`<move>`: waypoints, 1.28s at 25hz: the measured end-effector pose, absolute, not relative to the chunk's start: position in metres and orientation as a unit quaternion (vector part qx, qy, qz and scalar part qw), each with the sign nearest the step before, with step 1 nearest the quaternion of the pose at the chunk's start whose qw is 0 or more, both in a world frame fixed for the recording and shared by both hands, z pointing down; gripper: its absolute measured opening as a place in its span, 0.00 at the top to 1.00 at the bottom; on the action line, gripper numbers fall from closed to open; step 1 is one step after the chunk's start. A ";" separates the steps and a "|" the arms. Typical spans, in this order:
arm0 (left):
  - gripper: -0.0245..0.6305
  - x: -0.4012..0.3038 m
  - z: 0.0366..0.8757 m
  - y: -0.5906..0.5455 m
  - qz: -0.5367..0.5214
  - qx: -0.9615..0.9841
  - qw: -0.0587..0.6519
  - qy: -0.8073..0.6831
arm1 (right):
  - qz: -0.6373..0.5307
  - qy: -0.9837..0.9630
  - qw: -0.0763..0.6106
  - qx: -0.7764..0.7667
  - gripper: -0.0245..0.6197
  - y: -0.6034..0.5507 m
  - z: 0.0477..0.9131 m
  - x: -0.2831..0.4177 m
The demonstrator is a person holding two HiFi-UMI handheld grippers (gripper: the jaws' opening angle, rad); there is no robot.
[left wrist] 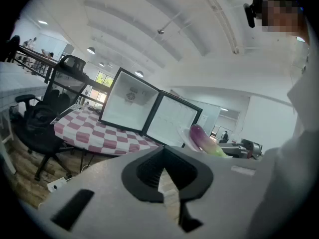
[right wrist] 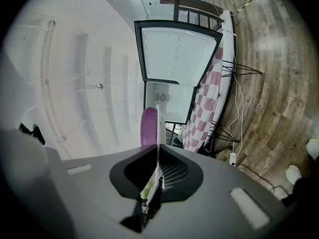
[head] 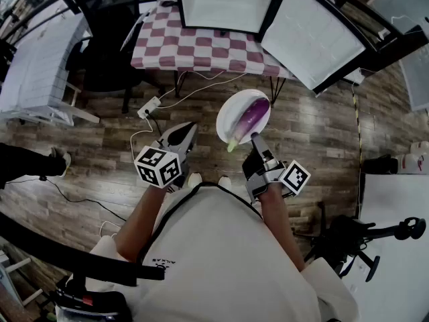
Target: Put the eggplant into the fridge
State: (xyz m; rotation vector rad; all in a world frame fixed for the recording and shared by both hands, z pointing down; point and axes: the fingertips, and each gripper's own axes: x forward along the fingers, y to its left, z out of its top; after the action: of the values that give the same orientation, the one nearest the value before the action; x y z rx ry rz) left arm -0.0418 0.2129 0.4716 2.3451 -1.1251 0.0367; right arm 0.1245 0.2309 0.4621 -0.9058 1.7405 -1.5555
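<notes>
Right gripper [head: 253, 139] tight on plate [head: 230, 115] (eggplant [head: 252, 115])

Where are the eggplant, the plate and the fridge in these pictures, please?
eggplant [head: 253, 116], head view, on its purple middle.
plate [head: 230, 113], head view, on the bare white part left of the eggplant.
fridge [head: 221, 2], head view, on its white inside.

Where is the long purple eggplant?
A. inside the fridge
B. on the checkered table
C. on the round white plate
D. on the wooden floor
C: the long purple eggplant lies on the round white plate, whose rim the right gripper pinches.
</notes>
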 end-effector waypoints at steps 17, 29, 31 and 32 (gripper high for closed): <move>0.95 -0.061 0.475 0.216 0.009 0.868 0.271 -0.415 | -0.588 0.658 0.323 -0.343 0.92 0.235 0.461 0.113; 0.95 -0.088 0.478 0.219 0.013 0.872 0.272 -0.407 | -0.583 0.653 0.330 -0.353 0.92 0.241 0.463 0.089; 0.95 -0.093 0.479 0.219 0.015 0.873 0.272 -0.404 | -0.584 0.649 0.332 -0.358 0.92 0.242 0.465 0.085; 0.96 -0.096 0.479 0.219 0.016 0.874 0.273 -0.402 | -0.583 0.647 0.334 -0.360 0.92 0.244 0.466 0.083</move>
State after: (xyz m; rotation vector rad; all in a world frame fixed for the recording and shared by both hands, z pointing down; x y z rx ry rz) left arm -0.0957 0.2193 0.4793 2.3514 -1.0825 0.0420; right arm 0.0833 0.2436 0.4658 -0.9394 1.6876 -1.5226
